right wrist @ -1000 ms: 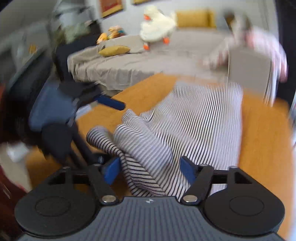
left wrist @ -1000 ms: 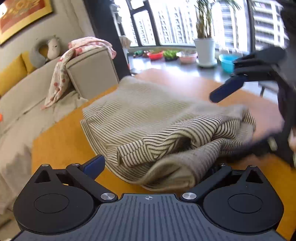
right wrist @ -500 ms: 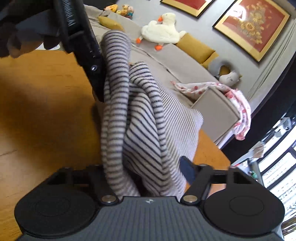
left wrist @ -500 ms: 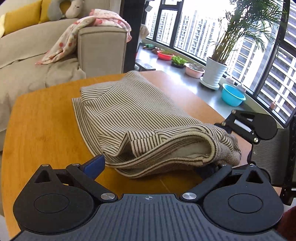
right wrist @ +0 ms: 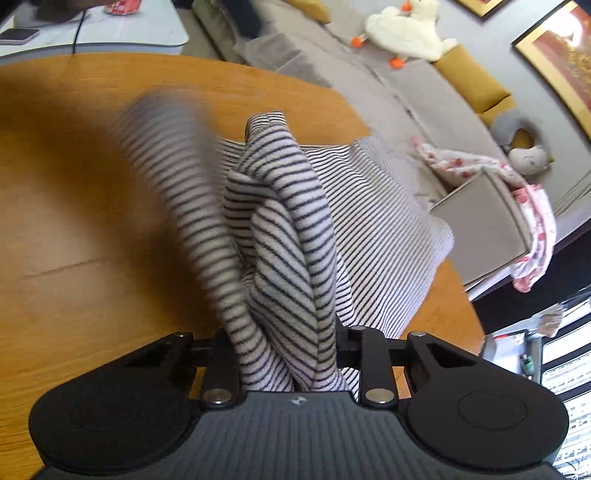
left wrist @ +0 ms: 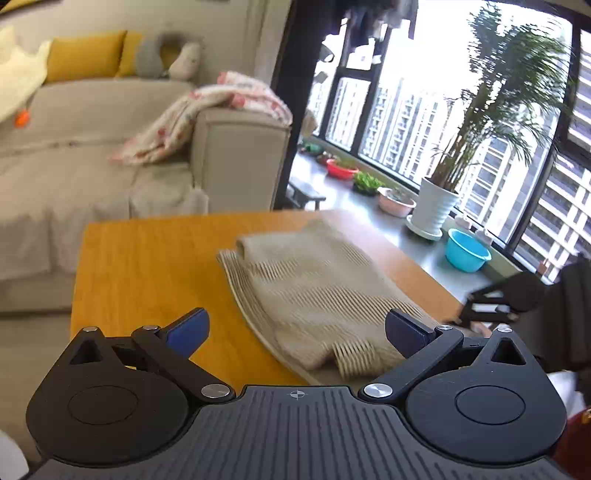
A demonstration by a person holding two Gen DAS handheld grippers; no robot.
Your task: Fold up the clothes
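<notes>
The striped garment (right wrist: pixel 280 236) rose straight out from between the fingers of the right gripper (right wrist: pixel 288 354); its jaws were closing on a thick bunch of the cloth, which filled the narrow gap and hid the pads. Beyond that bunch the rest of the garment lay spread flat on the table (right wrist: pixel 74 206), running away from the fingers toward the far right edge.

The left gripper (left wrist: pixel 295 332) stood wide open with nothing in it — its two blue pads (left wrist: pixel 188 328) well apart. The garment lay ahead of them and to the right, a folded layer on top, its near edge just in front of the right-hand pad and apparently not touching it. The other gripper showed as a dark shape off to the right of the cloth.

The table was orange-brown wood with a rounded end. Past it stood a beige sofa (left wrist: pixel 110 155) with yellow cushions (left wrist: pixel 85 59), a floral cloth (left wrist: pixel 207 114) draped over its arm and a white plush goose (right wrist: pixel 406 33) on the seat. Along the window sill (left wrist: pixel 369 210) stood a potted palm (left wrist: pixel 436 206) in a white pot, a blue basin (left wrist: pixel 467 251) whose inside could not be seen, a pink bowl (left wrist: pixel 397 201) and a red bowl (left wrist: pixel 341 170) with greenery beside them.
</notes>
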